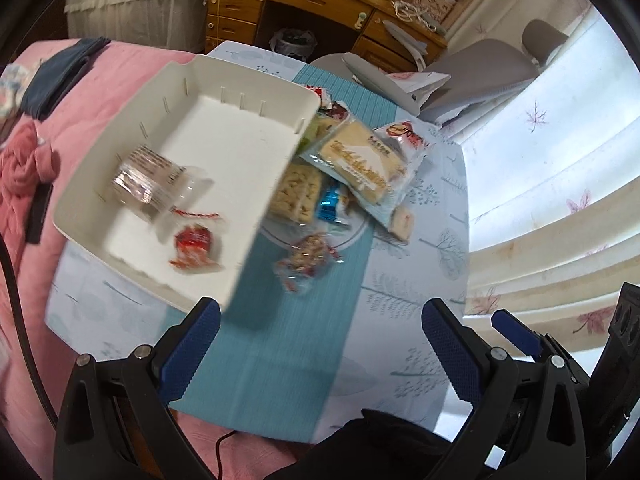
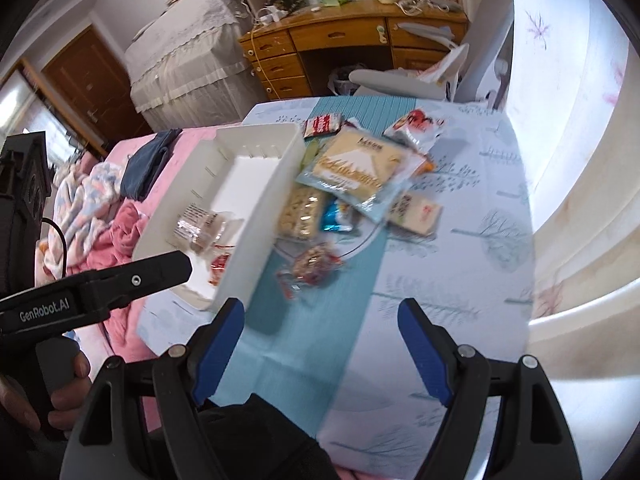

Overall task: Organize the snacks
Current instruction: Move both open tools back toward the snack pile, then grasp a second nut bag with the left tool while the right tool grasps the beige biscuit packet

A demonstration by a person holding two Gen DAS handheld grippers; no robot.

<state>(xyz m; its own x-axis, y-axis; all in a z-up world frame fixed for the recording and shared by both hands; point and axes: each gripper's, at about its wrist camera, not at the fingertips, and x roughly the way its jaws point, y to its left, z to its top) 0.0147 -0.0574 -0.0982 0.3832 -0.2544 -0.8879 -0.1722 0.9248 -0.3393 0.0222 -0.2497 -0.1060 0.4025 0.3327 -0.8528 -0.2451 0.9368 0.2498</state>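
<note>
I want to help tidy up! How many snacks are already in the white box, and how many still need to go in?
Done: the white box already holds a clear-wrapped snack and a red candy. In hand: nothing; the left gripper and right gripper are both open and empty. Left: the pile beside the box, including the big cracker pack, the blue-wrapped snack and the nut bar nearest the grippers.

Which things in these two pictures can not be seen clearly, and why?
- Print on the clear packet in the white bin: motion blur, both views.
- Green snack: mostly covered by the large cracker pack and the bin wall.
- Plate under the pile: only its rim shows.
- Left gripper in the right wrist view: only one finger shows.
</note>
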